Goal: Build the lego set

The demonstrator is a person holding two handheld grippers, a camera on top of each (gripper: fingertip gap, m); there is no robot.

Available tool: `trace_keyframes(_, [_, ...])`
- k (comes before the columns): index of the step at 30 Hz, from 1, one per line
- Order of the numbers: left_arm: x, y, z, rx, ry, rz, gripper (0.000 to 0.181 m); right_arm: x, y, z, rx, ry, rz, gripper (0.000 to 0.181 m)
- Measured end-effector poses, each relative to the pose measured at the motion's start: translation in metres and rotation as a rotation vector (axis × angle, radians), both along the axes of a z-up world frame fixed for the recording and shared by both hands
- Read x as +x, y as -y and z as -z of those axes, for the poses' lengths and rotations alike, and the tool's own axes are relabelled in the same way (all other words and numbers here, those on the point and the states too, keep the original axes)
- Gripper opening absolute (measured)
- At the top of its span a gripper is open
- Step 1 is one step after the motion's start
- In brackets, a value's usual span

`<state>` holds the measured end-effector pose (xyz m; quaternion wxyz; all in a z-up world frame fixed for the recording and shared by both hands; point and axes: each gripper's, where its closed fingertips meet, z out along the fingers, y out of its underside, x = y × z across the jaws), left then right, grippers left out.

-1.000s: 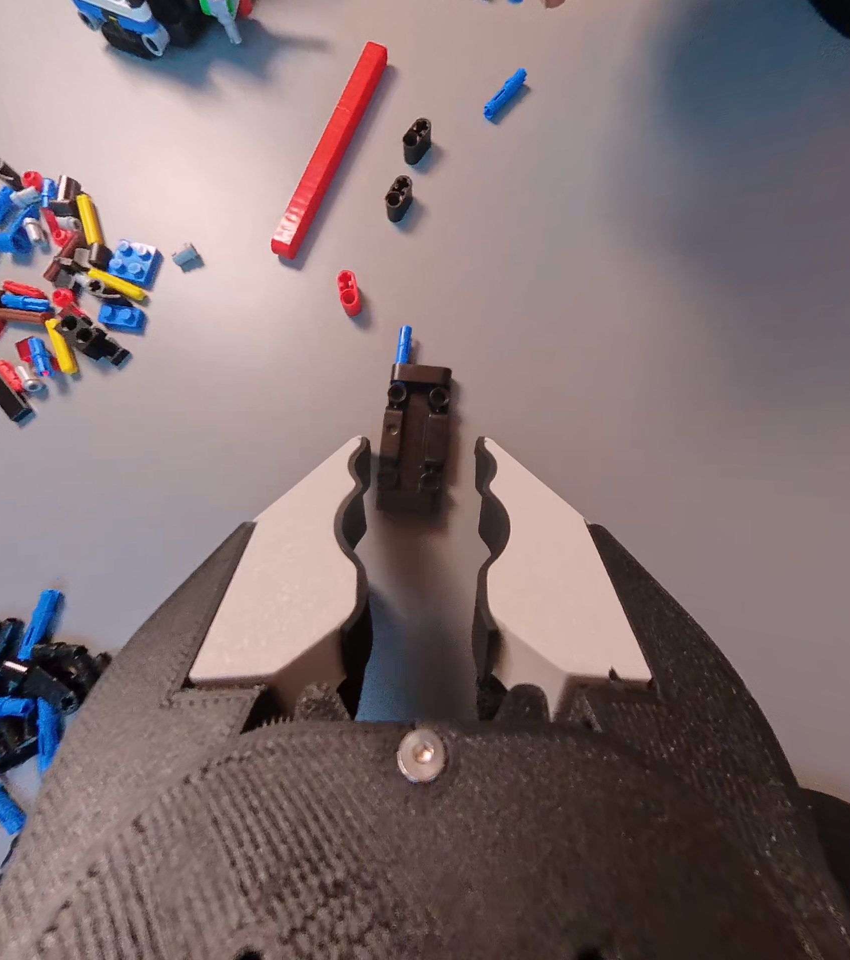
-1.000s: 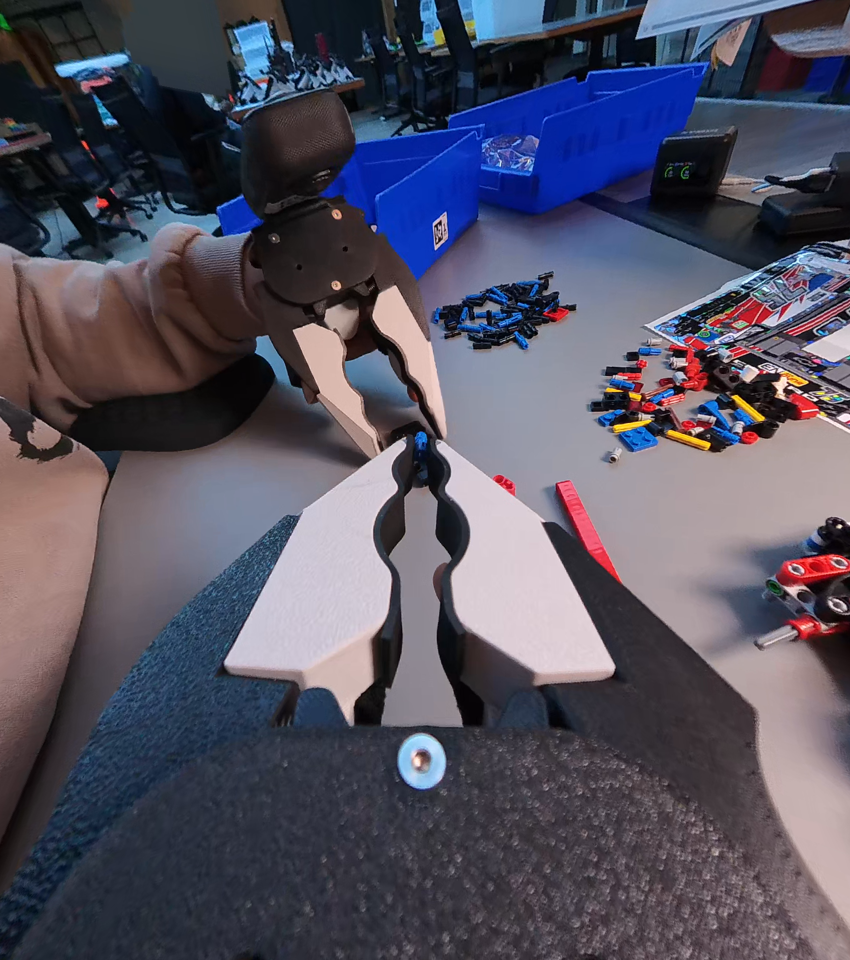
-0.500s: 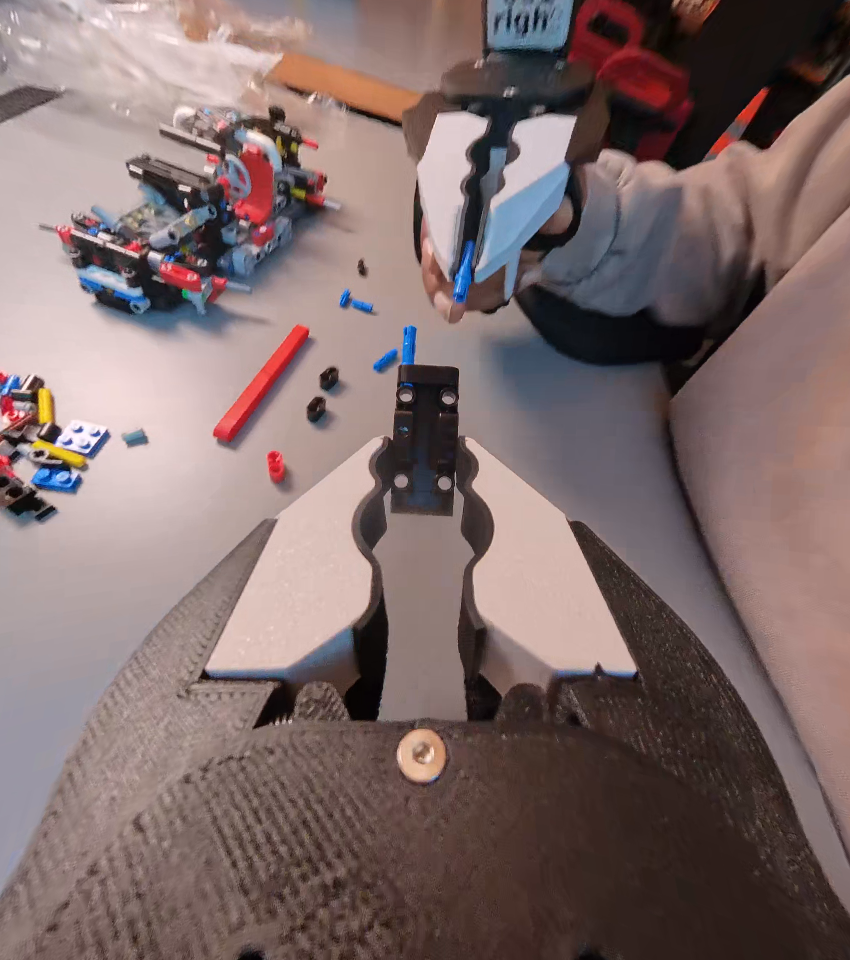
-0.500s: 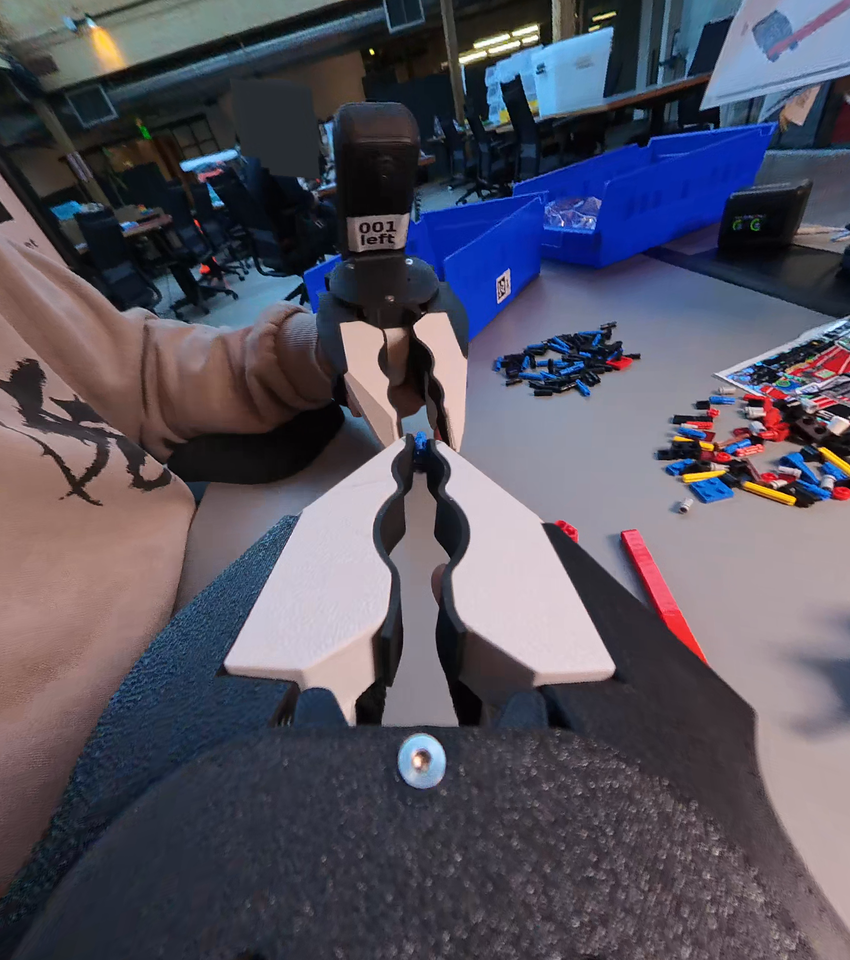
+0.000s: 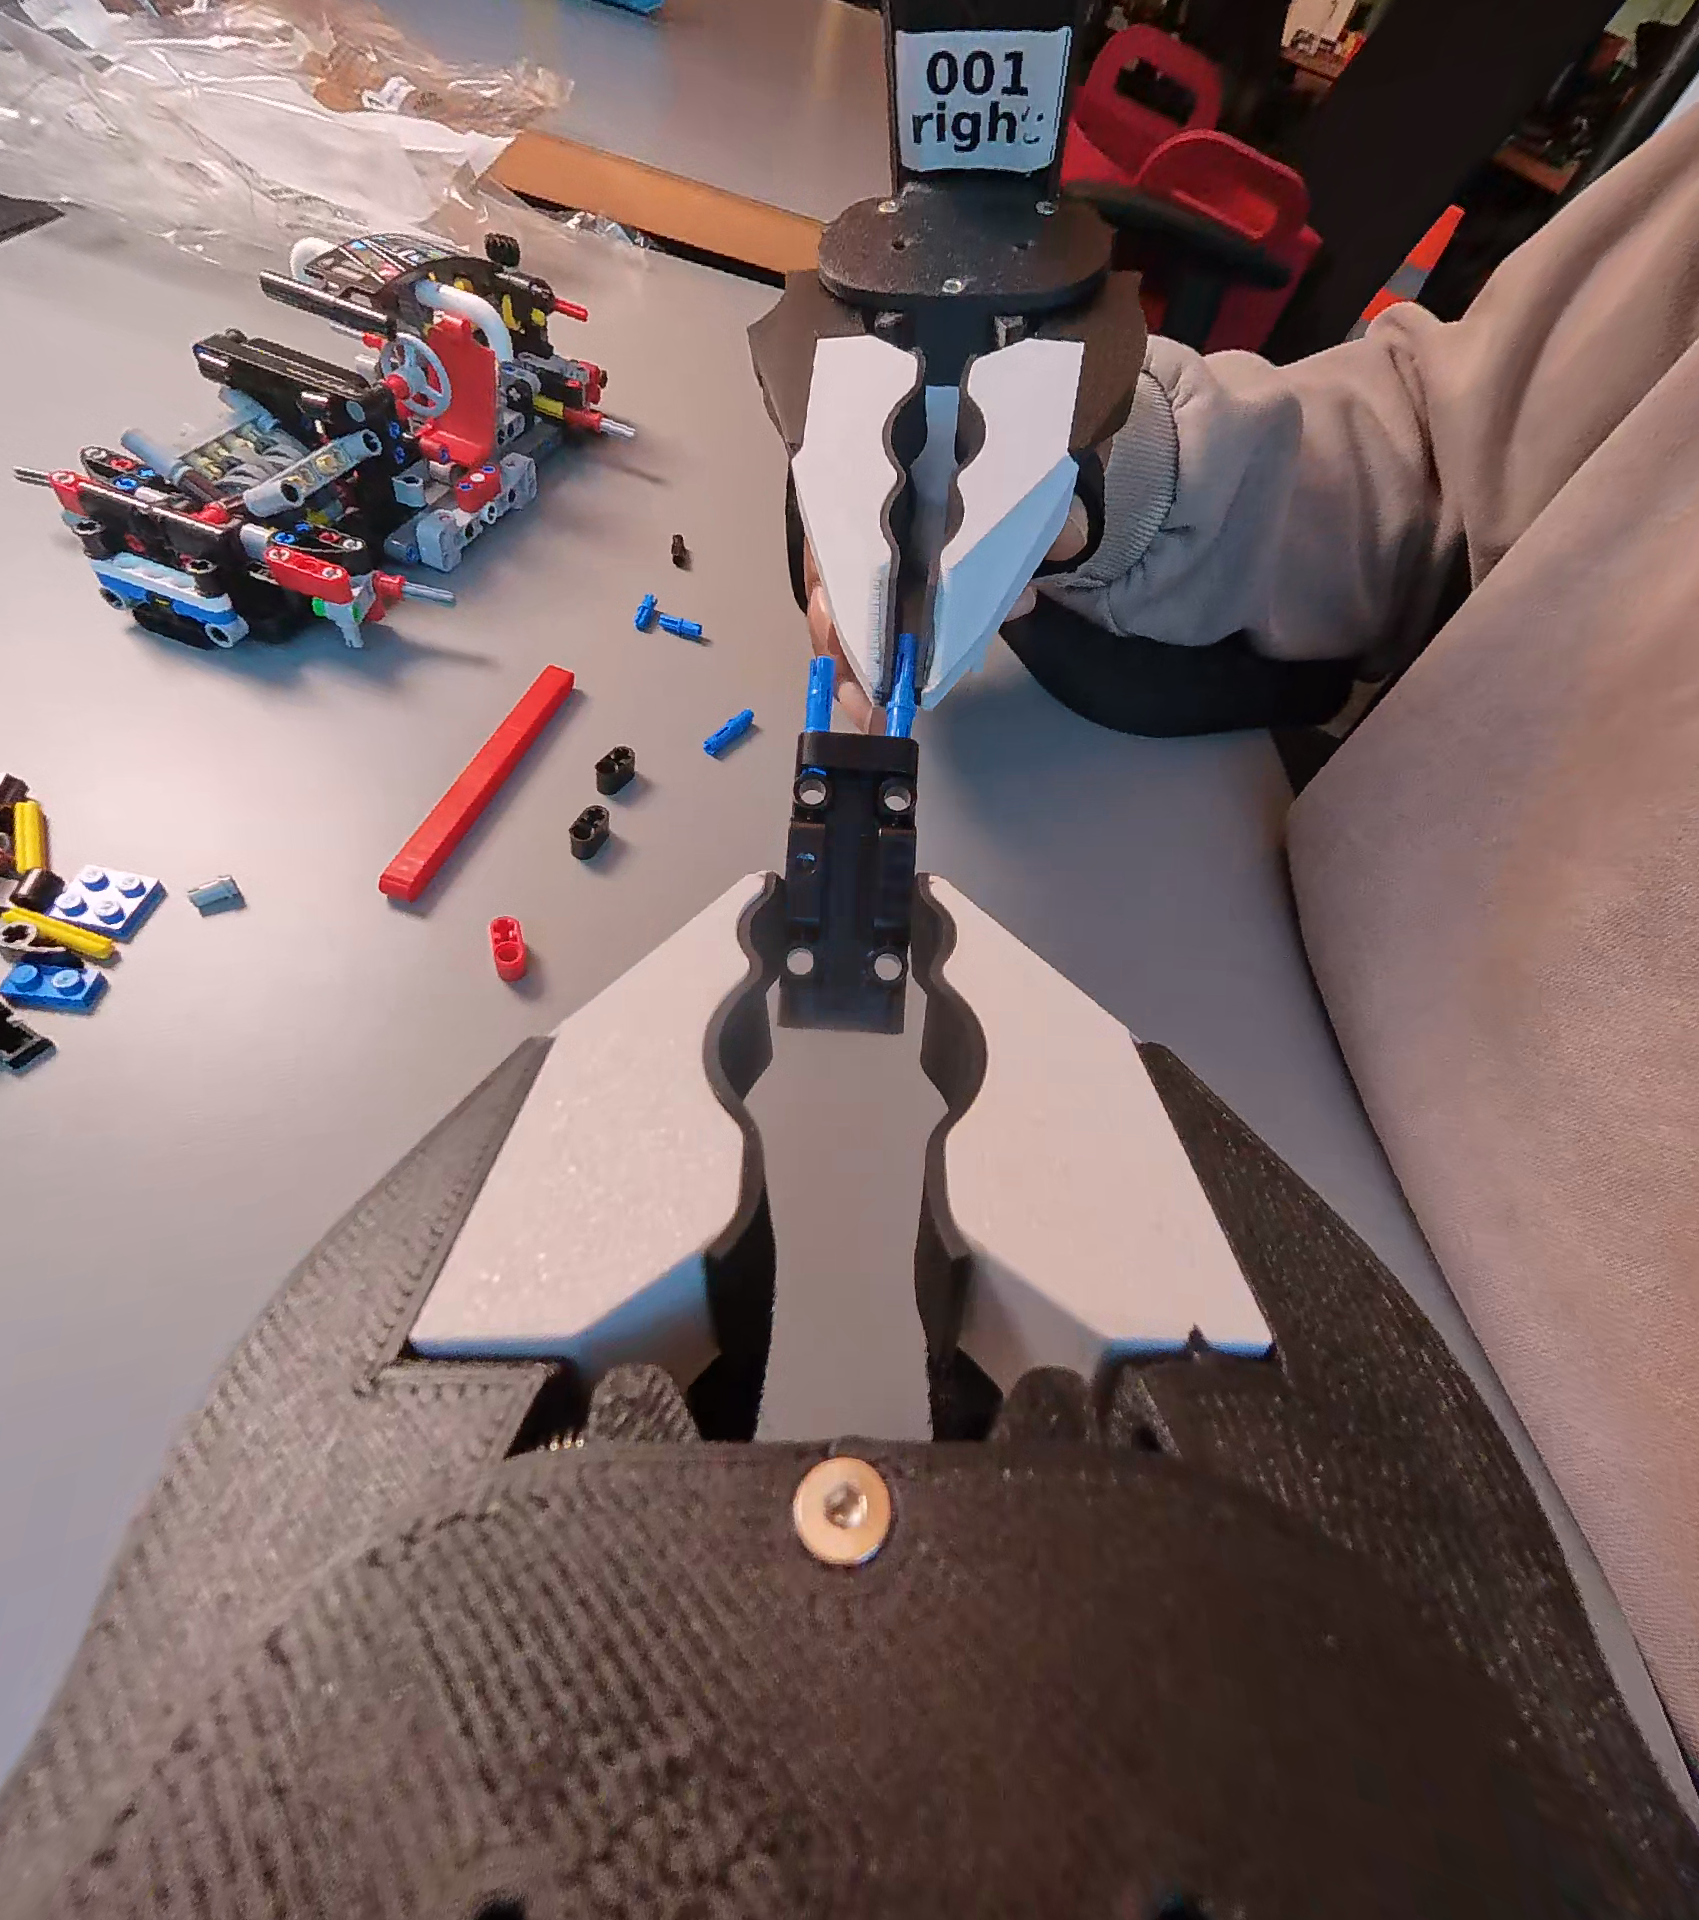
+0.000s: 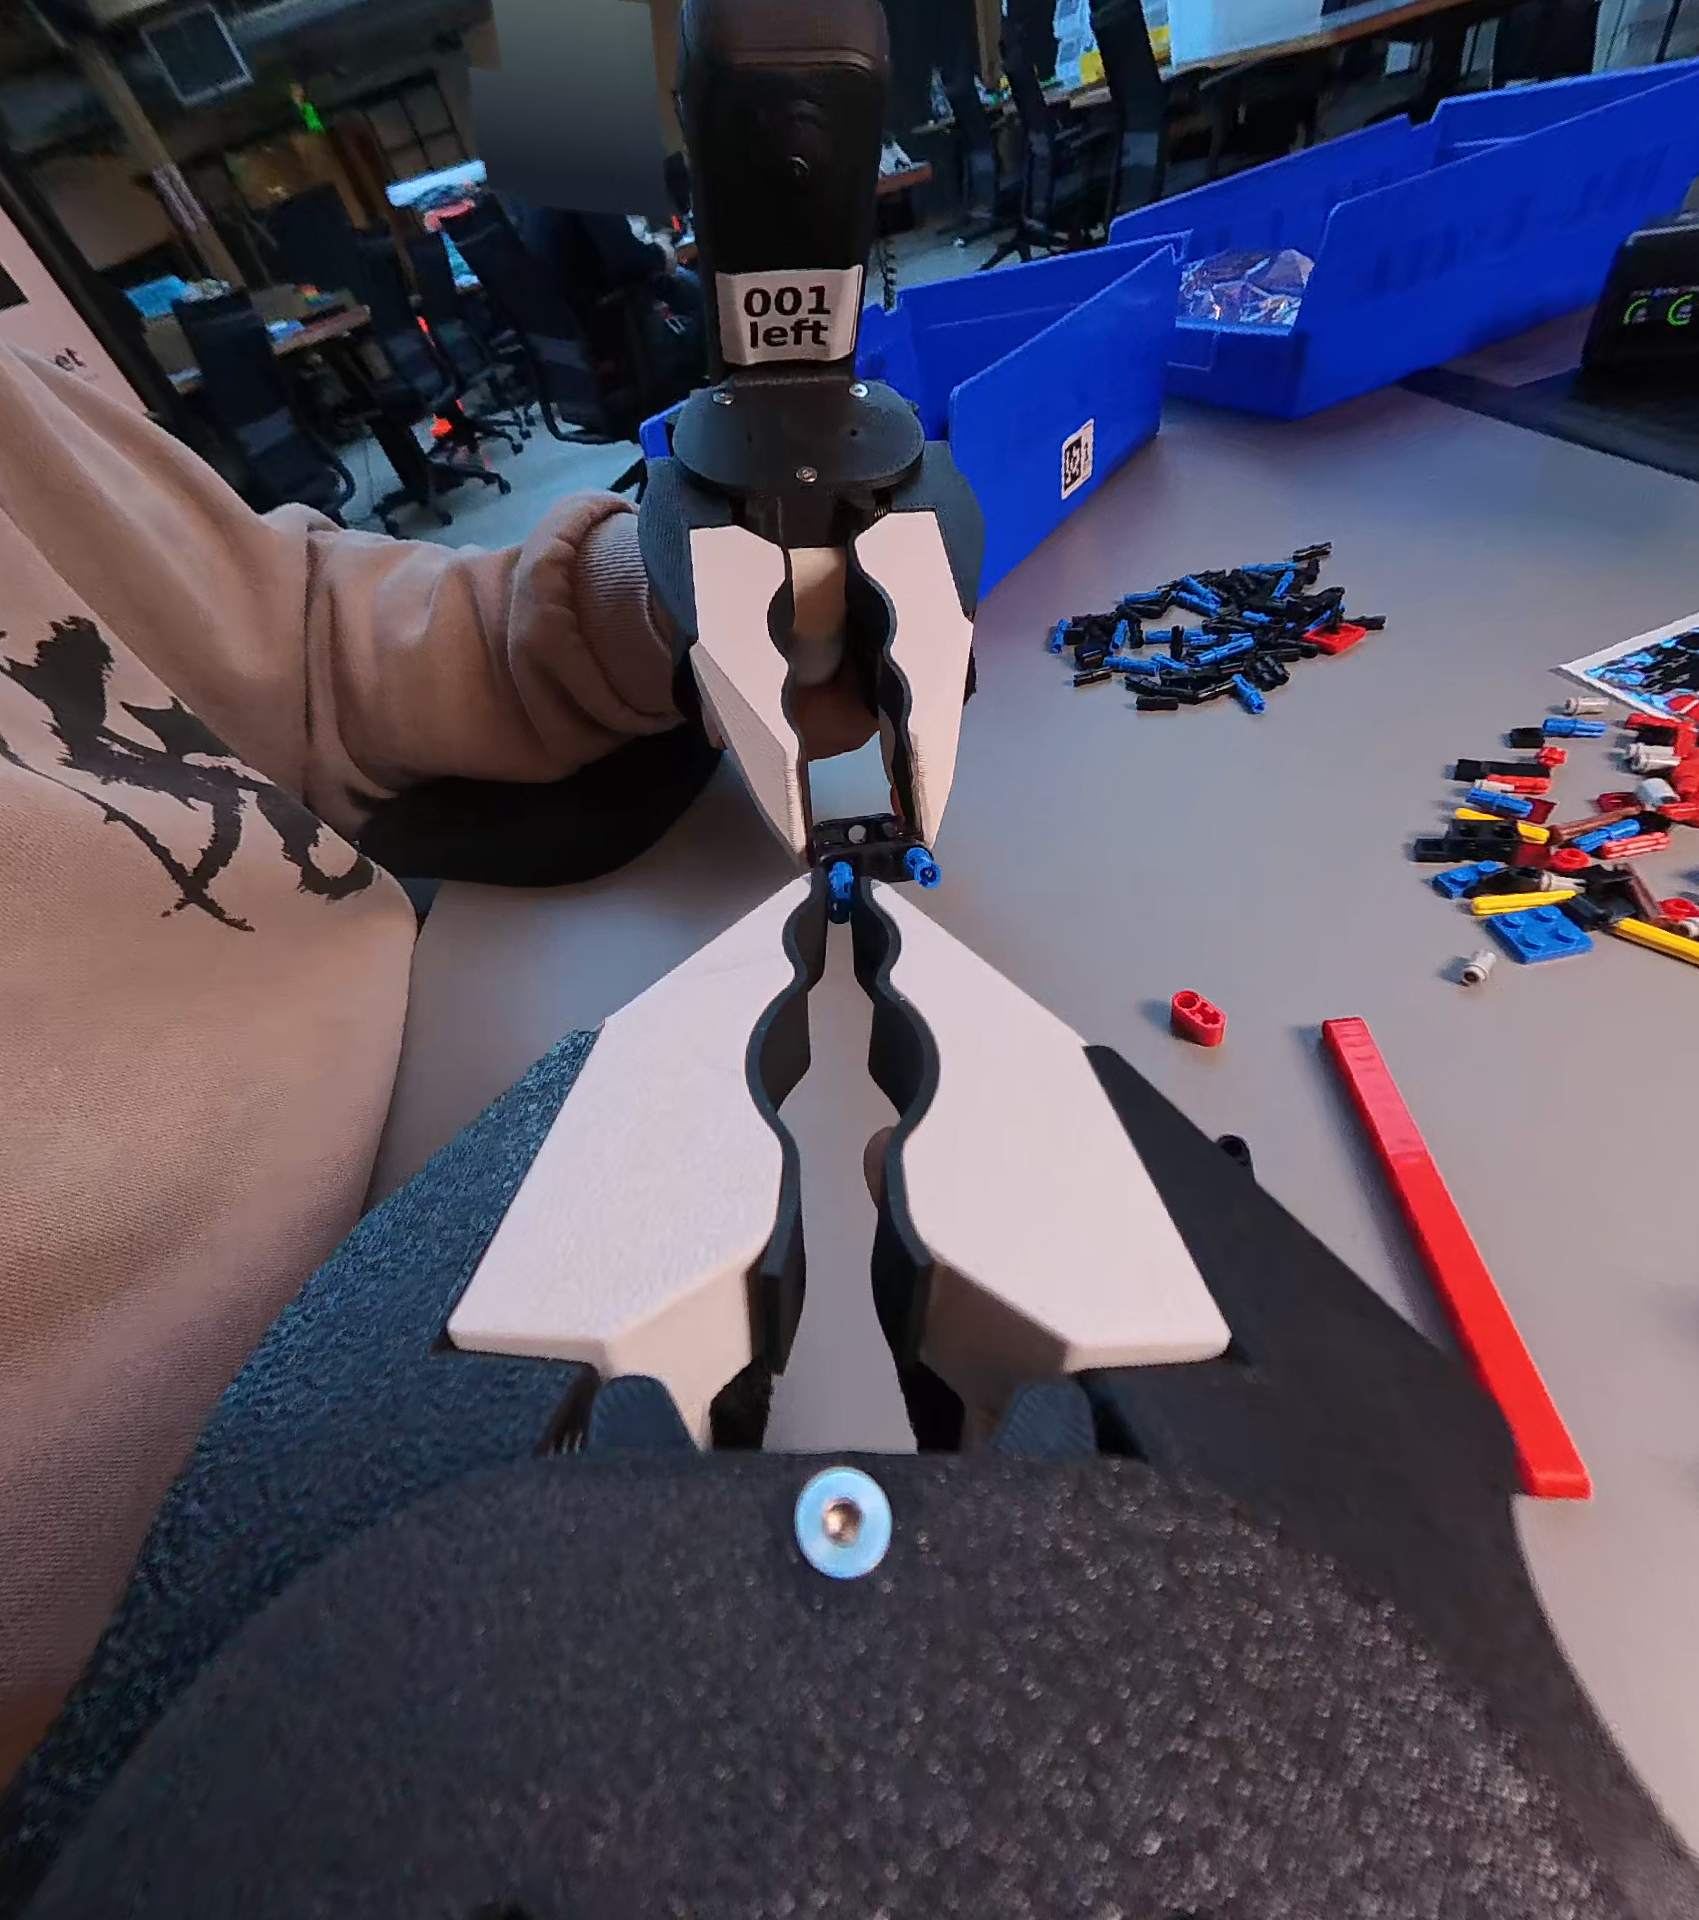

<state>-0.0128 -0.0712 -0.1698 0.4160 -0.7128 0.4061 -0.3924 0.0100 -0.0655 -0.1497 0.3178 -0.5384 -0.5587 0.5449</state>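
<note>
Two hand-held grippers: tip to tip above the desk [image 5: 201, 1195]
Left hand-held gripper [image 5: 845, 940]: clamped on black Technic frame [image 5: 850, 862], frame's long axis pointing forward
Right hand-held gripper [image 6: 840, 899]: pinched narrow on blue pin [image 6: 839, 896]
Key relation: pin in line with frame's long axis, tip at the right-hand end hole [image 5: 895, 727]
Second blue pin [image 5: 817, 694]: seated in the neighbouring hole
Farther out: red beam [image 5: 477, 787], partly built vehicle [image 5: 325, 457], loose parts pile [image 6: 1214, 623]

Table [image 5: 201, 1195]: plain grey. Long bar [image 5: 479, 798]: red. Frame piece [image 5: 850, 883]: black, fitted with blue pins [image 5: 899, 686]. Gripper fingers [image 5: 616, 1164]: pale grey, edged in black; housing woven black. Bins [image 6: 1447, 260], far right: blue. Sleeve [image 5: 1447, 436]: beige.
</note>
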Motion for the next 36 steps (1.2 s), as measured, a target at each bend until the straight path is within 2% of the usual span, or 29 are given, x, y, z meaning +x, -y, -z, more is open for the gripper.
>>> trace_keyframes(14, [0.002, 0.002, 0.006, 0.000, -0.030, -0.001, 0.022, 0.001, 0.005, 0.007, -0.019, 0.062, -0.021, 0.002])
trace_keyframes(20, [0.001, -0.001, 0.012, -0.042, -0.029, -0.026, 0.022, -0.001, 0.000, 0.011, 0.019, 0.077, 0.021, 0.002])
trace_keyframes(31, [0.003, 0.002, 0.023, -0.041, -0.083, -0.002, 0.021, 0.003, 0.005, 0.032, -0.030, 0.193, -0.024, 0.002])
trace_keyframes(36, [0.002, -0.001, 0.016, -0.052, -0.028, -0.024, 0.021, -0.001, 0.000, 0.021, -0.091, 0.118, 0.002, 0.002])
